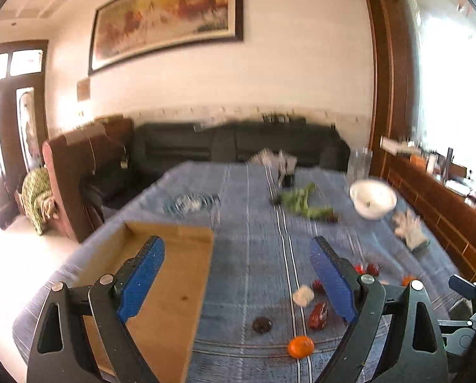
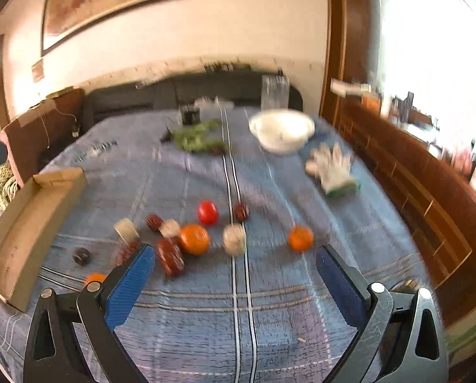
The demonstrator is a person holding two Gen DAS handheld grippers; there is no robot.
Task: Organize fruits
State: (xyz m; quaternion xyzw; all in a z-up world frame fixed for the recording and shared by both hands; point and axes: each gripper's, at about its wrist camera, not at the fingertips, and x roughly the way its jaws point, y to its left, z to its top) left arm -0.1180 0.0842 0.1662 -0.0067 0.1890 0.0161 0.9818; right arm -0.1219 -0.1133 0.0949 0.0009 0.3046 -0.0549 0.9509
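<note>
While both tongs are hanging above the cloth-covered counter [image 2: 301, 319] with nothing between their blue ribbed pads, the fruits are lying loose near its front edge, apparently waiting to be sorted.

At the left edge a shallow cardboard box [image 2: 18, 233] is sitting with its flap folded up, empty as far as the pictures show; it is probably placed there as the bin for the fruit. The left tongs [image 1: 238, 274] are hovering partly over its right wall, jaws spread wide and holding nothing.

Just right of the box, a small dark round fruit [image 2: 81, 256] is resting alone. Beyond it a tight cluster is lying: wrinkled, glossy red dates [image 2: 170, 257], pale fuzzy lumps I cannot identify [image 2: 234, 239], a smooth orange [image 2: 194, 239] and a shiny red tomato [image 2: 207, 212] behind them. A second orange [image 2: 300, 238] is sitting apart to the right. The right tongs [image 2: 234, 274] are poised just in front of this group, jaws wide and empty, likely placed to choose a piece.

Toward the far edge, leafy greens [image 2: 196, 137] are sprawling left of a smooth white bowl [image 2: 282, 131], and a limp knitted glove [image 2: 333, 169] is lying near the right edge. Blur is softening everything.
</note>
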